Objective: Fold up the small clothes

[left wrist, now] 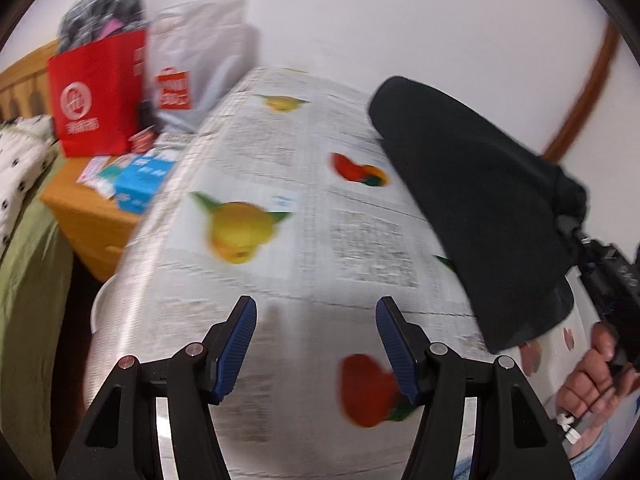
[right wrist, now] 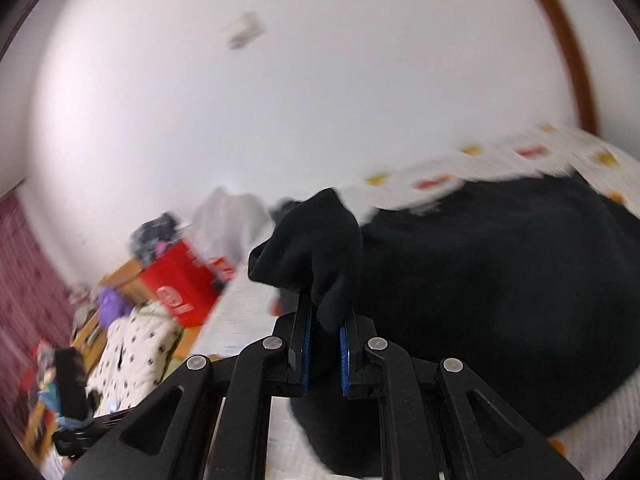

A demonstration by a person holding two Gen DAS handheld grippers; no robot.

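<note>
Jaws: right gripper (right wrist: pixel 325 332) clamped on black garment (right wrist: pixel 500 280), left gripper (left wrist: pixel 316 344) apart, empty over desk (left wrist: pixel 280 280); lifting step, next likely laying flat toward twelve o'clock.

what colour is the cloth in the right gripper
Black; the cloth shows best in the right wrist view, pinched by the right gripper.

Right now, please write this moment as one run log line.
step: lifting cloth edge | left gripper: open, empty, over table | right gripper: shut on black cloth | fold: not done

Red bag (left wrist: pixel 98 100), blue box (left wrist: pixel 140 184)
</note>
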